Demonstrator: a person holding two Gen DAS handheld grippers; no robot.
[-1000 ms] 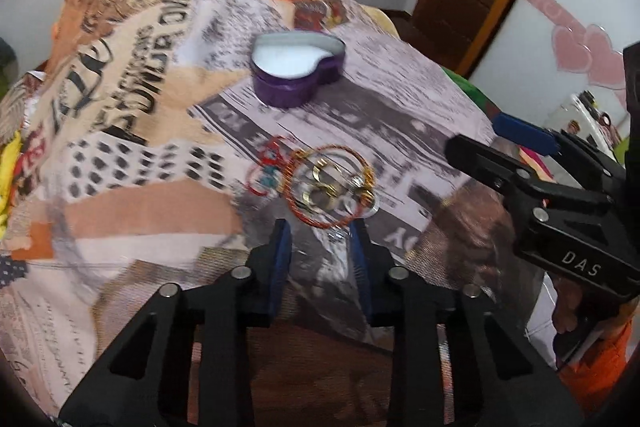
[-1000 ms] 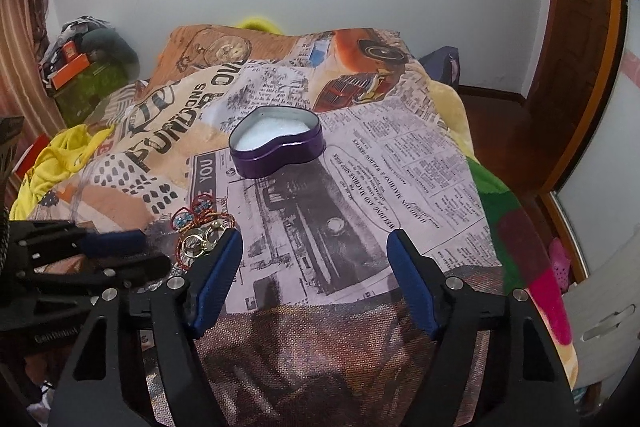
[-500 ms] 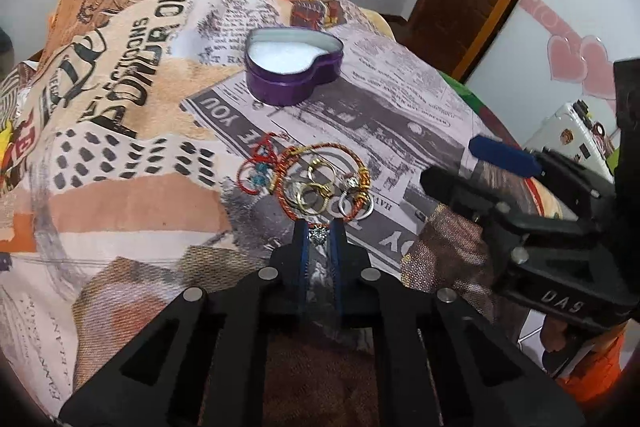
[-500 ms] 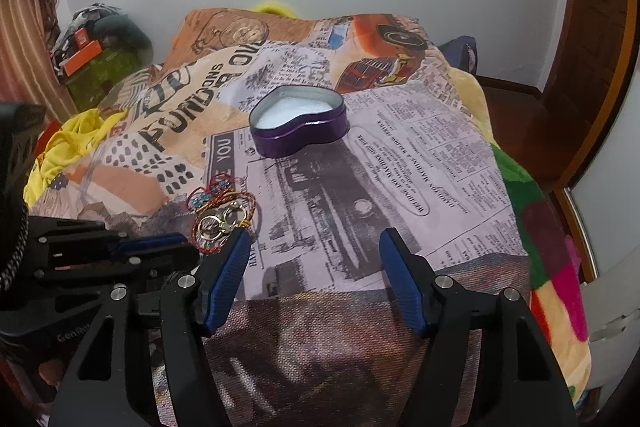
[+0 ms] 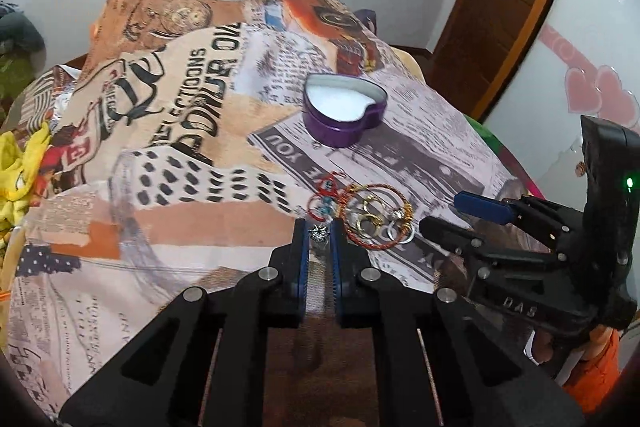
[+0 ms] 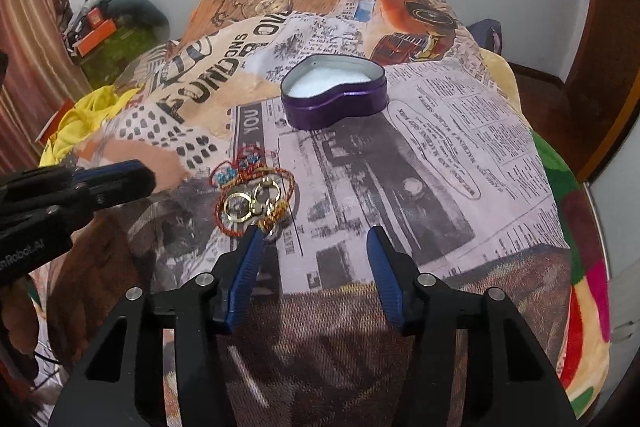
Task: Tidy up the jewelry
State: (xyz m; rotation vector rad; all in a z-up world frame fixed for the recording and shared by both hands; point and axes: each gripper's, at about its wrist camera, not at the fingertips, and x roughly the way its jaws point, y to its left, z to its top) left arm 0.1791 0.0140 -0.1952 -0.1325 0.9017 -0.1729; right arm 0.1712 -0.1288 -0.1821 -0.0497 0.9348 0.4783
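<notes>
A small silver stud [image 5: 319, 233], light, hard and slippery, was pinched at its faceted head by the closed left hand-held gripper [image 5: 319, 235]; the right hand-held gripper [image 6: 314, 243] was closing, empty.

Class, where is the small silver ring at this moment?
In the left wrist view, the silver ring is pinched between the tips of the left gripper, just left of the jewelry pile on the blanket, nearer than the purple heart tin.
</notes>
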